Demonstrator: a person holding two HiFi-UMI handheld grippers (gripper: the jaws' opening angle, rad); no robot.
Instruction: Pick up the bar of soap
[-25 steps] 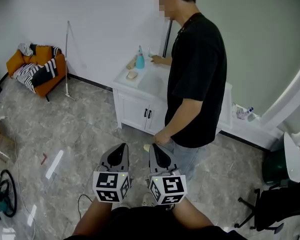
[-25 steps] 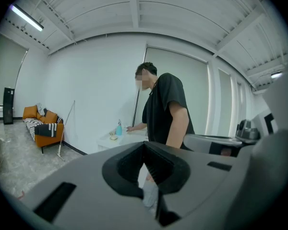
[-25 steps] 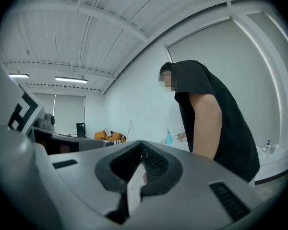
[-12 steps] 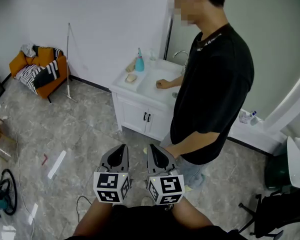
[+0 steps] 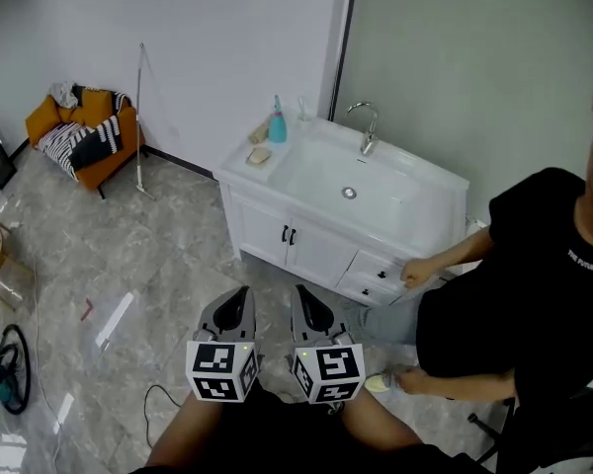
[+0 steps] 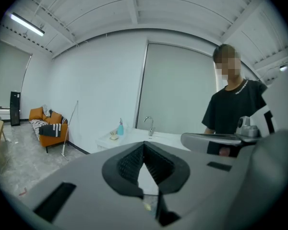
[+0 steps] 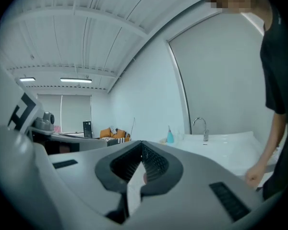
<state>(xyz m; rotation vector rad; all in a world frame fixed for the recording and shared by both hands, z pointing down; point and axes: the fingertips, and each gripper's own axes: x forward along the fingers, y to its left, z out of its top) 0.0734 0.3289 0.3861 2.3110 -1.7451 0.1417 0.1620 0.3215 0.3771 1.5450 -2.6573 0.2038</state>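
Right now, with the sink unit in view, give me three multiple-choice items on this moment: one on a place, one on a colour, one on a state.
1. Where does the bar of soap lie?
A. On the counter left of the basin, near the blue bottle
B. On the floor
C. Between a gripper's jaws

2. What colour is the armchair?
A. Green
B. Orange
C. Grey

3. How do the jaws of the right gripper stand?
A. Wide apart
B. Closed on the soap
C. Together, with nothing between them

Answers:
1. A, as the head view shows the tan bar on the white top beside the bottle.
2. B, as its back and arms show orange around a striped throw.
3. C, as the right gripper view shows the tips meeting with no object there.
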